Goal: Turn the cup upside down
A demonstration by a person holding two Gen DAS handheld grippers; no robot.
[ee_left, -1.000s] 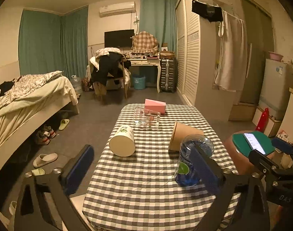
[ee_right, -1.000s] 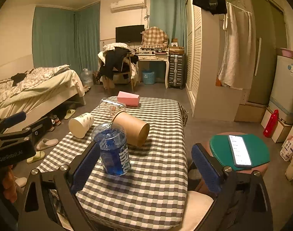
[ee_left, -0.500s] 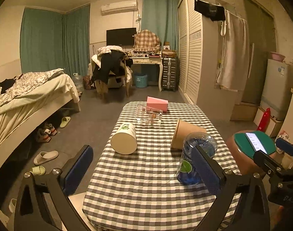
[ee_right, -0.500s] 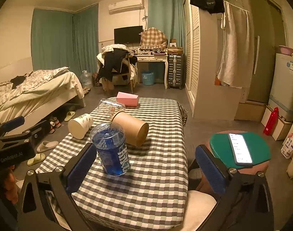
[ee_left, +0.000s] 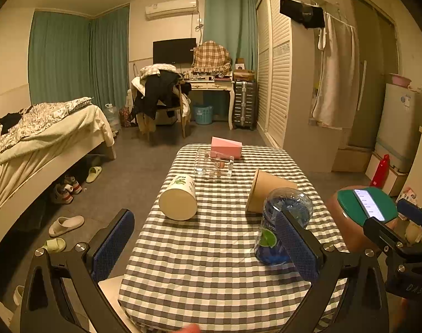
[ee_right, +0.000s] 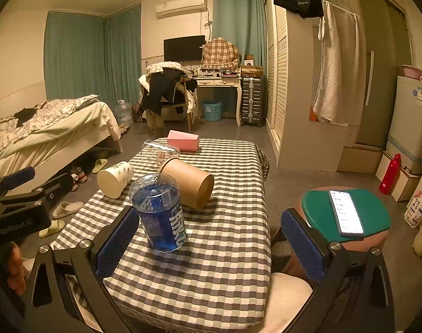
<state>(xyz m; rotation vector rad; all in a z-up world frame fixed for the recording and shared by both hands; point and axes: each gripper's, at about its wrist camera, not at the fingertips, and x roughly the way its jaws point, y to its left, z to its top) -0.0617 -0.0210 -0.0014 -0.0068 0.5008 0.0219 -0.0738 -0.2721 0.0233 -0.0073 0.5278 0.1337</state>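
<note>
Both grippers, left [ee_left: 204,245] & right [ee_right: 211,242], jaws spread wide w/ nothing held, have eased closer to the checked counter [ee_right: 224,238] vs 1 s ago, approach only: white paper cup [ee_left: 178,200] & brown cup [ee_right: 187,181] on their sides, blue bottle [ee_right: 159,215] upright nearest.

Near strip of checked tablecloth table [ee_left: 211,277] bare, open for approach. Upright blue plastic bottle [ee_left: 277,230] blocks the brown paper cup lying on its side [ee_left: 269,194]; white paper cup on its side [ee_left: 179,201] stands apart, with a bare gap between the cups.
</note>
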